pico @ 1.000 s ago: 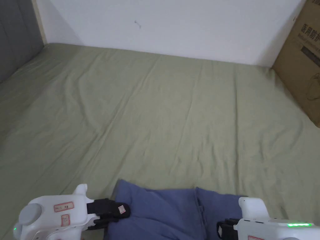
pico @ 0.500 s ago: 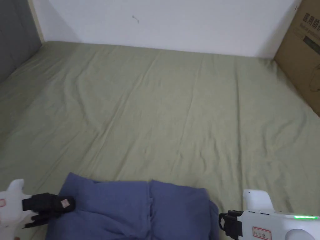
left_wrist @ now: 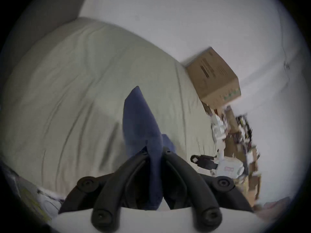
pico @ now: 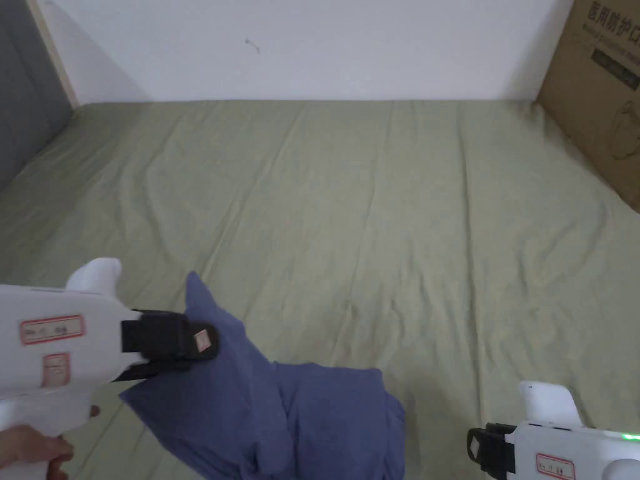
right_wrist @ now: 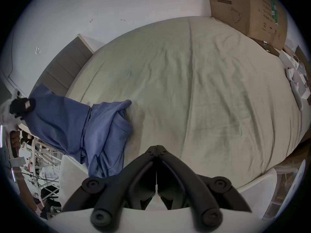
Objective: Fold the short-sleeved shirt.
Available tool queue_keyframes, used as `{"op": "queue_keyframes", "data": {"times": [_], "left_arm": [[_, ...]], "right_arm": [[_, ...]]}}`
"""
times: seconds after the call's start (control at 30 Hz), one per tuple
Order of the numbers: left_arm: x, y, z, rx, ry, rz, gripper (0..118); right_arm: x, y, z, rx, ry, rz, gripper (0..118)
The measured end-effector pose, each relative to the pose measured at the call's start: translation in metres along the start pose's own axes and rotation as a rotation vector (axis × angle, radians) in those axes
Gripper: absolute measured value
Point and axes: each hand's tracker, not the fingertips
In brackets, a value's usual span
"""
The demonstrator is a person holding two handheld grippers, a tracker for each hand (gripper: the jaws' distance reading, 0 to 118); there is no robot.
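Hanging limp from the left claw [pico: 203, 340], clamped on one edge, the blue shirt [pico: 300, 412] trails bunched onto the bed [pico: 387, 225]; soft, light, sure to sag; right claw [right_wrist: 156, 146] closed, empty; the opposite edge is judged the second hold

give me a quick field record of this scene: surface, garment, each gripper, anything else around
surface: wrinkled pale green bed sheet
garment: crumpled blue short-sleeved shirt, one end lifted, the rest bunched on the sheet near the front edge
left hand-held gripper: shut on the shirt, blue cloth pinched between its jaws
right hand-held gripper: shut, jaws together with nothing between them, clear of the shirt
holder: a hand on the left gripper's handle
other: brown cardboard box at the far right, by the white wall
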Motion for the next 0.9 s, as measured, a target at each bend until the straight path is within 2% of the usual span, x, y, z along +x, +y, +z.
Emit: {"op": "queue_keyframes", "data": {"times": [0.27,0.3,0.37,0.43,0.57,0.63,0.67,0.7,0.73,0.77,0.9], "left_arm": [[0.093,-0.034,-0.139,-0.242,-0.090,-0.120,12],[0.096,-0.042,-0.160,-0.267,-0.102,-0.118,19],[0.094,-0.051,-0.192,-0.328,-0.082,-0.108,54],[0.089,-0.055,-0.205,-0.353,-0.078,-0.084,71],[0.067,-0.050,-0.191,-0.327,-0.063,-0.059,73],[0.050,-0.044,-0.173,-0.273,-0.036,-0.012,71],[0.040,-0.043,-0.166,-0.245,-0.018,0.007,59],[0.029,-0.043,-0.160,-0.213,0.006,0.025,38],[0.023,-0.042,-0.155,-0.199,0.022,0.026,10],[0.015,-0.045,-0.155,-0.196,0.033,0.043,2],[0.003,-0.065,-0.172,-0.271,-0.024,0.073,2]], "right_arm": [[0.035,-0.003,0.020,0.044,-0.003,-0.046,0],[0.040,-0.004,0.022,0.048,-0.006,-0.056,0],[0.048,-0.006,0.025,0.050,-0.015,-0.067,0],[0.054,-0.009,0.030,0.056,-0.025,-0.075,0],[0.067,-0.013,0.034,0.062,-0.031,-0.104,0],[0.070,-0.015,0.030,0.054,-0.038,-0.117,0],[0.071,-0.016,0.028,0.049,-0.040,-0.120,0],[0.071,-0.017,0.026,0.044,-0.040,-0.122,0],[0.070,-0.018,0.024,0.041,-0.039,-0.124,0],[0.069,-0.019,0.023,0.039,-0.034,-0.126,0],[0.062,-0.020,0.017,0.030,-0.015,-0.117,0]]}}
